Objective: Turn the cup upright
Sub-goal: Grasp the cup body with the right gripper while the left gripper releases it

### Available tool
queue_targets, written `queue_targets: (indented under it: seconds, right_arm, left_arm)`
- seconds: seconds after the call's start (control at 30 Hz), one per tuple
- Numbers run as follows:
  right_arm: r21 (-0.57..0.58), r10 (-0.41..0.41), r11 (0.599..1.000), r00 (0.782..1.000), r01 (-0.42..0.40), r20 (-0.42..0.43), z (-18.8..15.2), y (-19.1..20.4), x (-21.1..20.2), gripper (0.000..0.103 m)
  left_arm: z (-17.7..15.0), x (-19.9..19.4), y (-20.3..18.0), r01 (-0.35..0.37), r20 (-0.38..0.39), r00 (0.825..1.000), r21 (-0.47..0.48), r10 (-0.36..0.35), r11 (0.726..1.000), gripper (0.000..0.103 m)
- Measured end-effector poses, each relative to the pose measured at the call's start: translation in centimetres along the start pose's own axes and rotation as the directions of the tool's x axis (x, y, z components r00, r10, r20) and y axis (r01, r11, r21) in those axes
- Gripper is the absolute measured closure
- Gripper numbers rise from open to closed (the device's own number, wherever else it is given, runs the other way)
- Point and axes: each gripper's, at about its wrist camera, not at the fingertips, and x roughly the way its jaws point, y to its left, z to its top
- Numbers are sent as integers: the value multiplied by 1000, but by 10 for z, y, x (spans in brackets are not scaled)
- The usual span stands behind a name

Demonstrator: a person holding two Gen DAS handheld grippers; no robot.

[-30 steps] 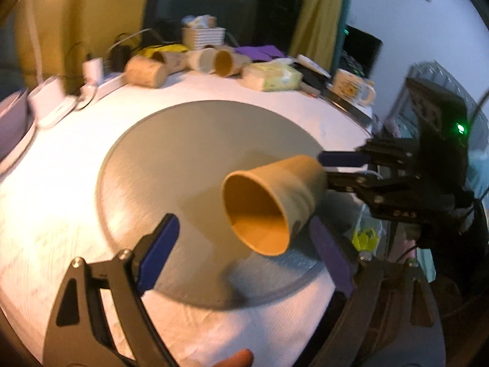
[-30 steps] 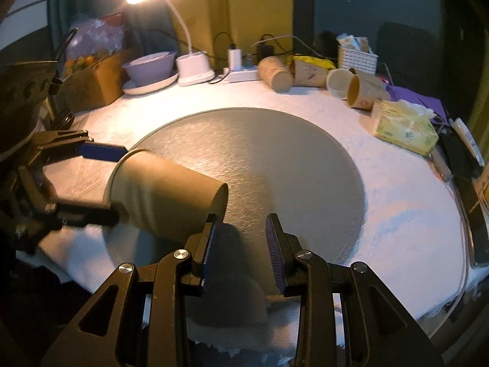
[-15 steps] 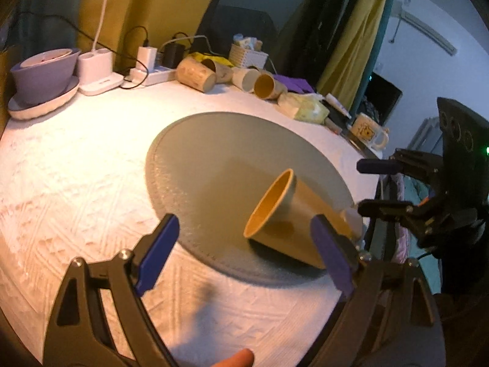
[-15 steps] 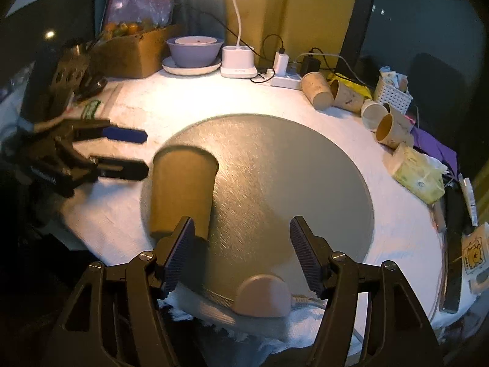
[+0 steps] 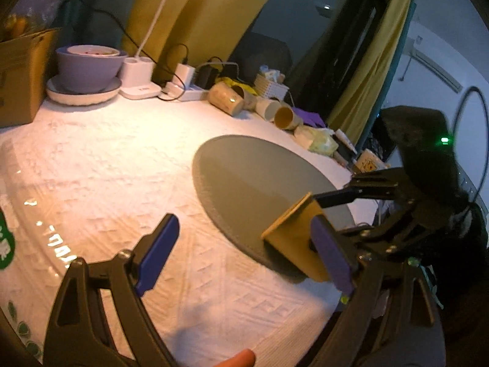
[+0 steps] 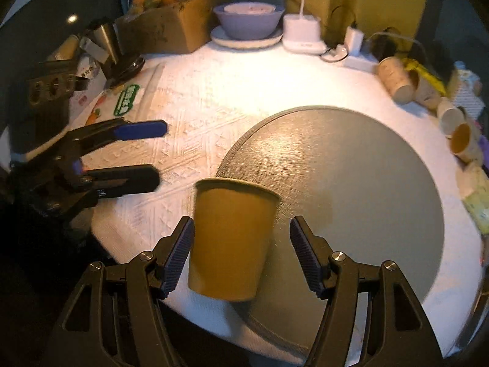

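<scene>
A tan paper cup (image 6: pixel 230 238) lies on its side at the near edge of the round grey mat (image 6: pixel 351 183), mouth pointing away from my right gripper. My right gripper (image 6: pixel 241 255) is open, its fingers on either side of the cup's body without closing on it. In the left wrist view the cup (image 5: pixel 295 237) sits at the mat's (image 5: pixel 250 177) right edge, partly behind my right fingertip (image 5: pixel 330 253). My left gripper (image 5: pixel 244 253) is open and empty, left of the cup; it also shows in the right wrist view (image 6: pixel 134 153).
Several paper cups (image 6: pixel 394 79) lie along the table's back right, next to a tissue pack (image 6: pixel 476 202). A purple bowl on a plate (image 6: pixel 247 21), a white lamp base (image 6: pixel 301 33), a power strip (image 6: pixel 357 58) and a cardboard box (image 6: pixel 171 27) stand at the back.
The cup dropped from a lifted, tilted hold onto the mat and lies on its side. My right gripper opened wide around it. My left gripper drew back to the left.
</scene>
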Motion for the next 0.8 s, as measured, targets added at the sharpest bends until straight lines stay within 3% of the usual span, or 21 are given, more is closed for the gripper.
queue_targets:
  seconds: [0.23,0.47,0.67,0.8]
  right_arm:
    - [-8,45,999,994,-46,-97,21,1,26,35]
    - [93,178,982,970,-165,-163,29,-14,47,35]
    - [79,176,983,979,-168,-101,28,-15,37,38]
    - [69,96,993,995,-95,-11,28,-22,21,38]
  left_arm:
    - [-2,-7,10,19,16,1000,-20,-18,1000,14]
    - [-4,-11,9,25,31,999,-15,-25,1000,14]
    - [-3,-9,14,26,27,999,-44,-25,999,14]
    - [-2,-7,13,20,22,1000,-41,-19,999,14]
